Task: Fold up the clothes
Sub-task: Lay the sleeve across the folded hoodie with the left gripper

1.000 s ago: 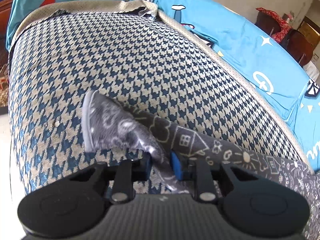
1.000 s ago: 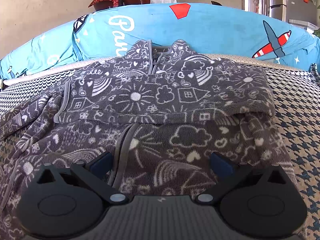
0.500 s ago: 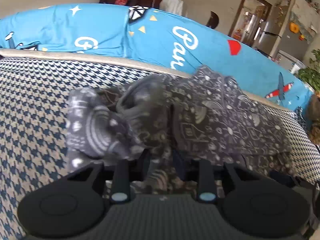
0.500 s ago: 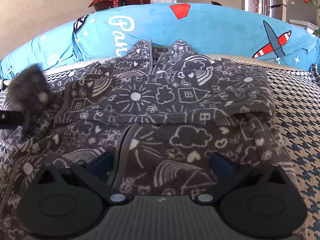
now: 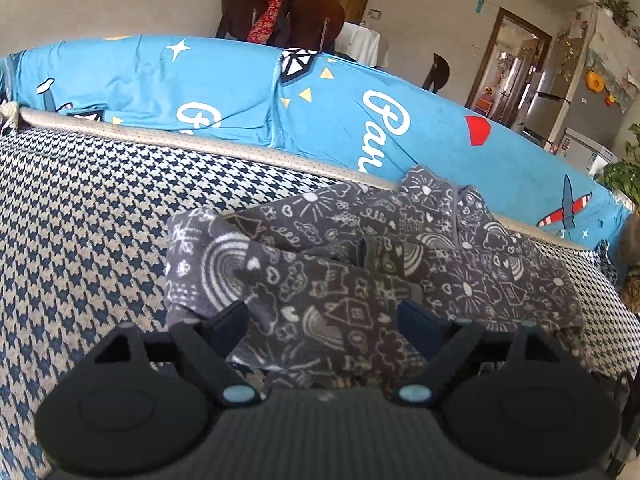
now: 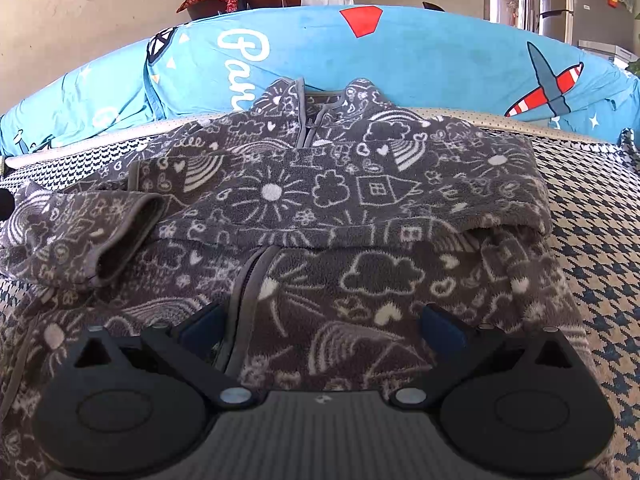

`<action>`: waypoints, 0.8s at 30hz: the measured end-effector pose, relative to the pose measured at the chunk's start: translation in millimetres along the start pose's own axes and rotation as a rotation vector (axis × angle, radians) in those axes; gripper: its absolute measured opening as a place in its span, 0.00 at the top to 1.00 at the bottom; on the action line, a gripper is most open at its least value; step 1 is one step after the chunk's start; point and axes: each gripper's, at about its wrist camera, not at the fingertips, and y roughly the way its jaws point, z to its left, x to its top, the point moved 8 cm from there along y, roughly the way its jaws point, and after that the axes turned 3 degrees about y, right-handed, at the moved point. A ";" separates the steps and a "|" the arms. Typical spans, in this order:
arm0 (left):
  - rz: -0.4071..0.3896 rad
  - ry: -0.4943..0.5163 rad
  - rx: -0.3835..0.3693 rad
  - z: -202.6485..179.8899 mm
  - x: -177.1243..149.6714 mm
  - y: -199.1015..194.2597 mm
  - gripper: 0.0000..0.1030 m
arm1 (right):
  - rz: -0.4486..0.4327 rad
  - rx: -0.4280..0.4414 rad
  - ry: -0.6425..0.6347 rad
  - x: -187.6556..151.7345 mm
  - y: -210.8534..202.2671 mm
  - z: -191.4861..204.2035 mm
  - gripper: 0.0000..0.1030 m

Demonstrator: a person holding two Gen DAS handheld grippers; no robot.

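Observation:
A grey fleece jacket [image 6: 328, 200] with white doodle prints lies on the houndstooth seat cover [image 6: 592, 216], collar toward the blue backrest. Both its sleeves are folded across the chest; the left sleeve [image 6: 76, 236] ends in an open cuff [image 6: 128, 236]. In the left wrist view the same jacket [image 5: 400, 264] lies ahead with that sleeve [image 5: 304, 304] draped over it. My left gripper [image 5: 324, 320] is open just above the sleeve, holding nothing. My right gripper [image 6: 320, 326] hovers open over the jacket's lower front, astride the zipper [image 6: 244, 284].
A blue cushion cover [image 5: 248, 92] with white lettering and plane prints lines the sofa back. Bare houndstooth cover [image 5: 80, 216] stretches left of the jacket. Dark chairs [image 5: 304, 20], a doorway [image 5: 508, 68] and a fridge [image 5: 560, 108] stand behind the sofa.
My left gripper carried the left sleeve from the bare seat over onto the jacket, then opened and let it go. The right gripper has stayed put and open.

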 end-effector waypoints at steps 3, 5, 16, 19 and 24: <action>-0.005 0.113 -0.020 -22.8 -0.9 3.4 0.11 | 0.000 0.000 0.000 -0.2 0.1 0.0 0.00; -0.002 0.189 -0.024 -35.3 -9.0 9.5 0.10 | 0.001 0.000 0.001 -0.1 0.3 0.0 0.00; 0.081 0.471 0.070 -62.8 -48.8 45.1 0.10 | 0.060 0.029 0.004 4.6 1.5 -2.9 0.00; 0.086 0.495 0.111 -60.6 -54.1 51.3 0.10 | 0.093 0.053 -0.081 7.6 -4.2 -2.3 0.00; 0.087 0.506 0.128 -59.7 -59.4 59.2 0.10 | 0.066 0.094 -0.175 17.5 -22.8 -3.4 0.00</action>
